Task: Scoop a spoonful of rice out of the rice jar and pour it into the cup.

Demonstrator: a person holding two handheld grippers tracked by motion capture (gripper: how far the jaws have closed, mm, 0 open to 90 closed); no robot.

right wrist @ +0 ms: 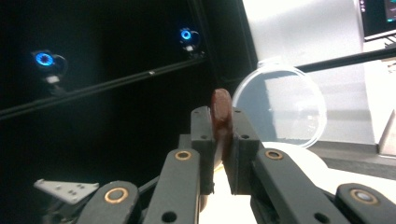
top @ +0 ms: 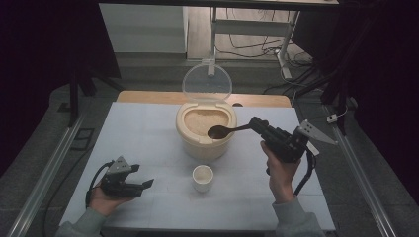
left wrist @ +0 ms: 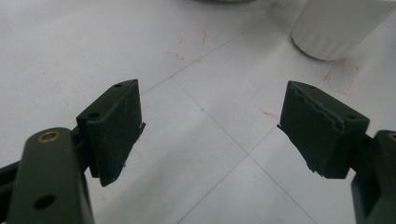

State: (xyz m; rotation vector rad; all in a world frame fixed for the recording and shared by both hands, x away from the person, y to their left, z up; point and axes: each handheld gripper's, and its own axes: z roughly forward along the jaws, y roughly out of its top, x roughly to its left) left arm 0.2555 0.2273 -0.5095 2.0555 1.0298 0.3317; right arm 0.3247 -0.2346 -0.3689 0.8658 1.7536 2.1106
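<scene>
Right gripper (top: pixel 256 124) clamps the spoon (top: pixel 223 131) over the rice container (top: pixel 206 129) — left gripper (top: pixel 146 184) agape.

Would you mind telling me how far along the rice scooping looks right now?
Done: the container stands with its lid up, rice exposed. In hand: the right gripper is shut on a brown spoon, its bowl over the container's near rim. The left gripper rests open on the table. Left: carrying rice to the white cup; how full it is, I cannot tell.

The left gripper (top: pixel 146 185) lies low in the person's left hand (top: pixel 101 195), jaws spread wide with nothing between them. The right gripper (top: pixel 254 123), raised in the right hand (top: pixel 280 170), has its jaws clamped together, pointing forward-left.
</scene>
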